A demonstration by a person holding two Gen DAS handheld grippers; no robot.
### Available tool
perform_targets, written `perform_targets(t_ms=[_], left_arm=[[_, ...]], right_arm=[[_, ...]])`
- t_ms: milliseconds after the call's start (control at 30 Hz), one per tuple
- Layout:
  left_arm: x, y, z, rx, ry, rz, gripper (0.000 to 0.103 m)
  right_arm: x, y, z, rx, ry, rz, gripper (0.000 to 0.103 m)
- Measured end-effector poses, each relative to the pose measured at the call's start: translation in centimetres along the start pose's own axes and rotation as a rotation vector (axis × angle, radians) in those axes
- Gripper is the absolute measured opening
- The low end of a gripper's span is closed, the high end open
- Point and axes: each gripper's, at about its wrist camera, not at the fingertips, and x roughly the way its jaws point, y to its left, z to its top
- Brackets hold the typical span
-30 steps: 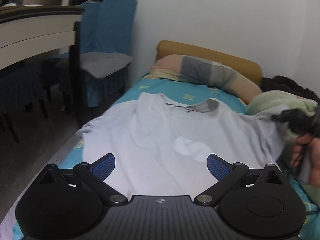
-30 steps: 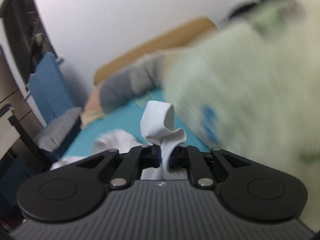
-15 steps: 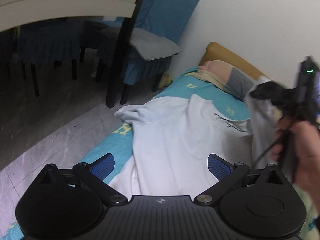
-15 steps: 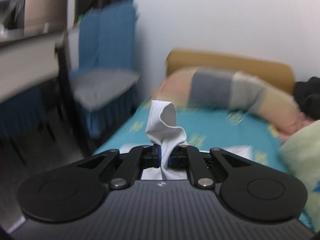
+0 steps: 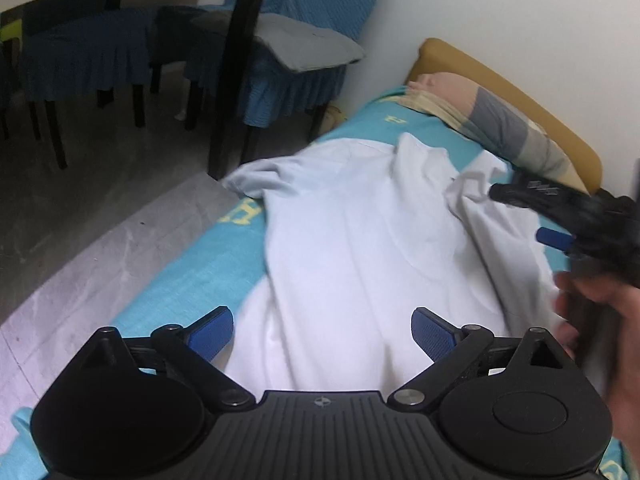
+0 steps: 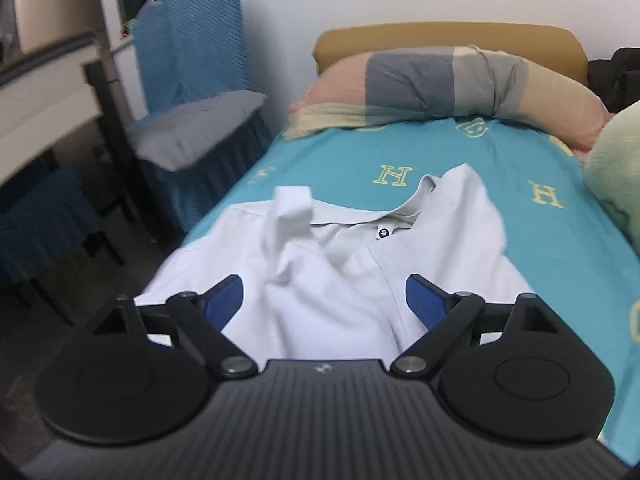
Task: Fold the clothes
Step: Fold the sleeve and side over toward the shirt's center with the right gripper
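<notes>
A white collared shirt (image 5: 360, 248) lies on the teal bed sheet (image 5: 224, 256), its right sleeve folded in over the body. In the right wrist view the shirt (image 6: 340, 280) shows its collar and the sleeve end lying across the chest. My left gripper (image 5: 322, 330) is open and empty, over the shirt's lower part near the bed's left edge. My right gripper (image 6: 324, 300) is open and empty above the shirt's middle; it also shows in the left wrist view (image 5: 560, 216), held by a hand over the shirt's right side.
A striped pillow (image 6: 448, 84) and tan headboard (image 6: 440, 34) stand at the bed's far end. A green blanket (image 6: 616, 168) lies on the right. A blue covered chair (image 6: 196, 112) and a table with a dark leg (image 5: 236, 68) stand left of the bed.
My right gripper carried the sleeve leftward over the shirt, then opened and let it go; the sleeve now lies on the chest. My left gripper's view swung left toward the floor.
</notes>
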Motion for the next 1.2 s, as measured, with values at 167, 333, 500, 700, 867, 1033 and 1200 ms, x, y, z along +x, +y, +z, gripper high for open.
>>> perform_targets(t_ms=[167, 333, 500, 700, 867, 1033, 1200], left_arm=[[-1.7, -2.2, -1.9, 0.129, -0.030, 0.019, 0.098], [-3.4, -4.5, -4.3, 0.216, -0.032, 0.036, 0.098], [-6.4, -7.0, -5.9, 0.328, -0.075, 0.046, 0.098], [-10.0, -10.4, -8.0, 0.450, -0.097, 0.007, 0.099], [-11.8, -12.2, -9.7, 0.498, -0.109, 0.001, 0.099], [-12.7, -13.2, -11.5, 0.485, -0.083, -0.007, 0.099], [-13.2, -15.1, -12.9, 0.515, -0.062, -0.026, 0.099]], right_arm=[[-12.4, -0.4, -1.3, 0.021, -0.081, 0.076, 0.090], [-22.9, -1.3, -4.2, 0.052, -0.101, 0.115, 0.090], [-29.5, -3.2, -7.9, 0.100, -0.093, 0.082, 0.090], [-33.9, -5.9, -11.1, 0.140, -0.134, 0.082, 0.090], [-34.9, -6.7, -10.8, 0.150, -0.158, 0.076, 0.090], [-35.1, -8.5, -10.6, 0.175, -0.157, 0.084, 0.090], [-35.1, -10.3, -10.5, 0.177, -0.126, 0.081, 0.090]])
